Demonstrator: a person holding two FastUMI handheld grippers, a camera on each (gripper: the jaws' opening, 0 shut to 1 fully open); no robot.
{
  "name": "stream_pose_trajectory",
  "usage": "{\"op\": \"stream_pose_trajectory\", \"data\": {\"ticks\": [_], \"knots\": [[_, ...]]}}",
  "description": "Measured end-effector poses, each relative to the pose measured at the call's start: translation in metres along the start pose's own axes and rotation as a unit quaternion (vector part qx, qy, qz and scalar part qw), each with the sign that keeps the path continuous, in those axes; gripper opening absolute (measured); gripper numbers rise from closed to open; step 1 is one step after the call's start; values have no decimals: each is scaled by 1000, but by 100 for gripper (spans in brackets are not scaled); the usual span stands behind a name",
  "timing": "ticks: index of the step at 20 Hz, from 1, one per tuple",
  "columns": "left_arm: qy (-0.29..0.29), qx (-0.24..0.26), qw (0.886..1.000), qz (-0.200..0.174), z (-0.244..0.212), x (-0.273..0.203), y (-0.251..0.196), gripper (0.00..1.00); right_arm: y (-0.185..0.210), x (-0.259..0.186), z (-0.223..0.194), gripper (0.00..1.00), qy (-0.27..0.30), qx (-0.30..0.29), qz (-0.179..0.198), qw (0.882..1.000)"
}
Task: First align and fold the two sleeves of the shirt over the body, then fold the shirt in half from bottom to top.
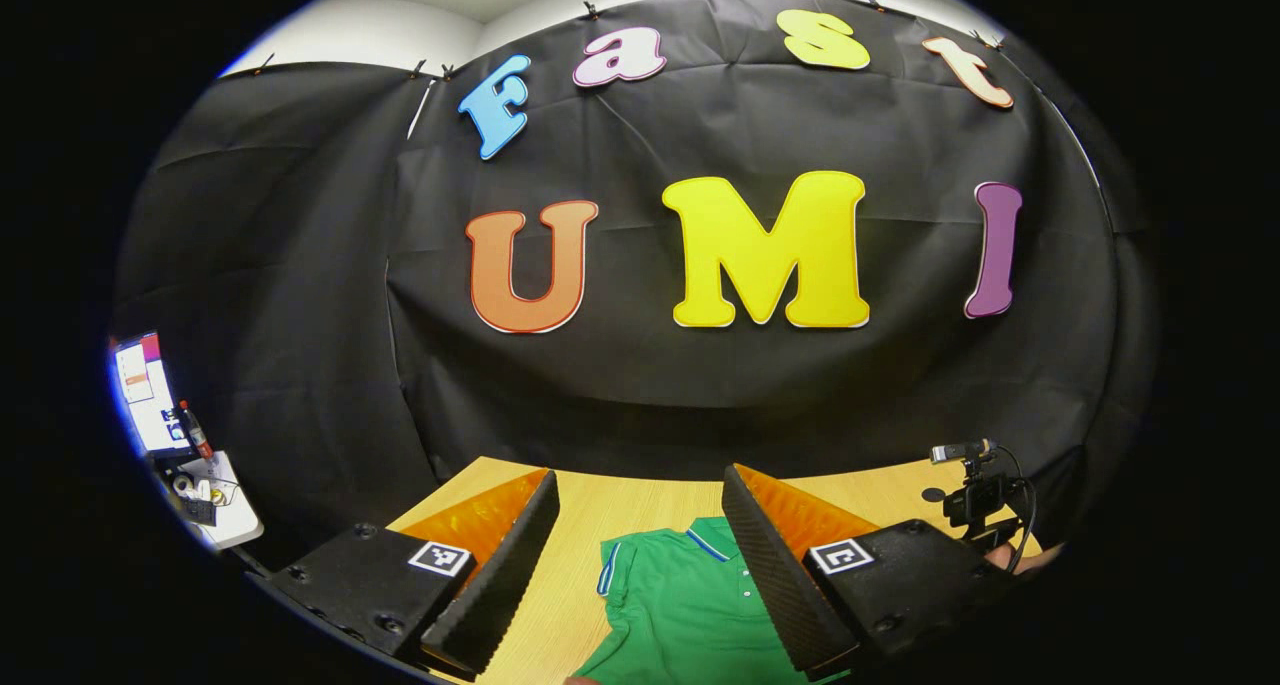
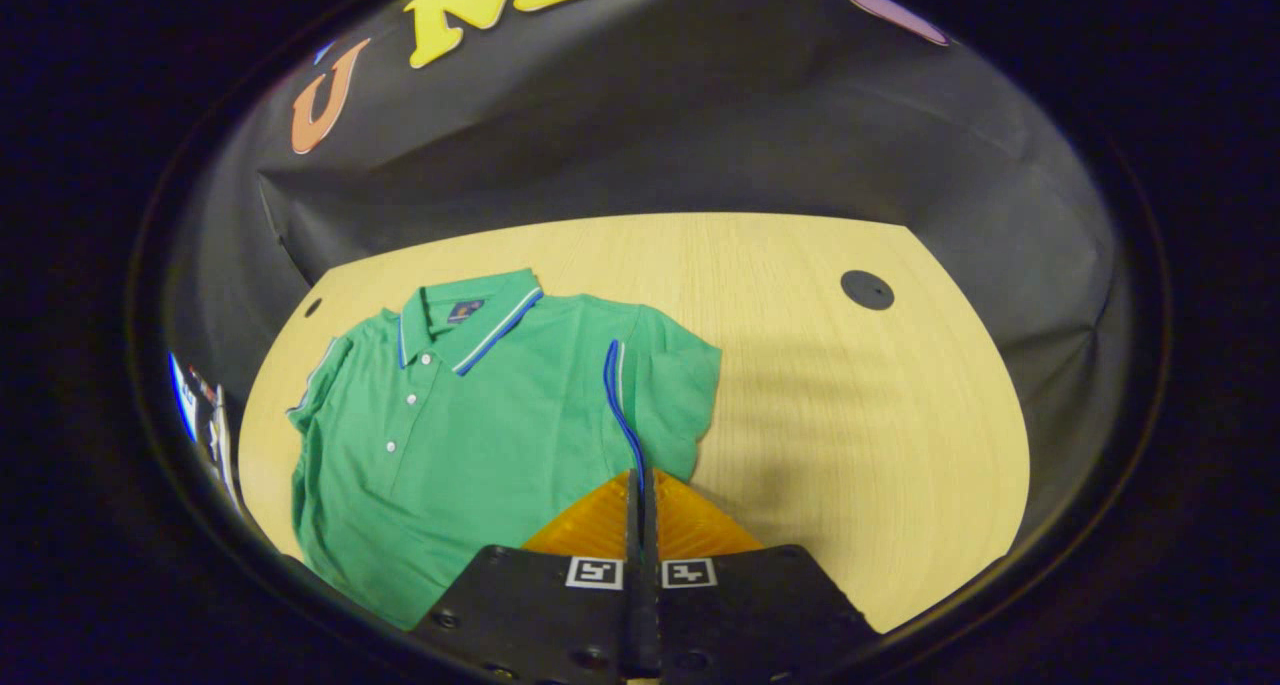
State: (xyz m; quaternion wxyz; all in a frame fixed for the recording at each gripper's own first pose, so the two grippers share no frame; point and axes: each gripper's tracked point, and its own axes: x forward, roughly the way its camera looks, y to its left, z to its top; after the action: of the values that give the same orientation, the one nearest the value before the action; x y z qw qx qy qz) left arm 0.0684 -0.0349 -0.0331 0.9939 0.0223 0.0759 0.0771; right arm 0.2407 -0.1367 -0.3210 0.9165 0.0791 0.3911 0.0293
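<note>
— Pale wood-grain table (image 2: 800, 385), black cloth wall behind it. How do the fingers stand?

— In the right gripper view the right gripper (image 2: 640, 485) has its fingers pressed together, no gap between them, tips at the edge of the right sleeve (image 2: 665, 385). Whether cloth is caught between them I cannot tell. In the left gripper view the left gripper (image 1: 640, 525) has its fingers spread wide, with bare table and the shirt's collar showing between them.

— And the shirt?

— A green polo shirt (image 2: 480, 435), lying flat on the table's left part in the right gripper view, front up, collar (image 2: 475, 320) toward the wall. White buttons run down the placket; collar and sleeve cuffs carry blue and white stripes. The right sleeve's striped cuff runs down toward the closed fingertips. The left sleeve (image 2: 320, 375) lies by the table's left edge.

— Anything else?

— A round dark disc (image 2: 866, 290) sits on the table well apart from the shirt. In the left gripper view, a small camera on a stand (image 1: 975, 495) is at the right, and a lit screen (image 1: 145, 390) at far left.
</note>
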Motion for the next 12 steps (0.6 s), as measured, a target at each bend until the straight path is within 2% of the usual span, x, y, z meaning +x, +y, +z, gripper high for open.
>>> {"op": "stream_pose_trajectory", "data": {"ticks": [7, 12], "knots": [[-4, -17, 1000, 9, 1, -7, 12, 100, 22, -40, 41, 0, -48, 10, 17, 999], [-13, -23, 999, 24, 4, -15, 30, 100, 65, -54, 65, 0, -71, 0, 38, 997]]}}
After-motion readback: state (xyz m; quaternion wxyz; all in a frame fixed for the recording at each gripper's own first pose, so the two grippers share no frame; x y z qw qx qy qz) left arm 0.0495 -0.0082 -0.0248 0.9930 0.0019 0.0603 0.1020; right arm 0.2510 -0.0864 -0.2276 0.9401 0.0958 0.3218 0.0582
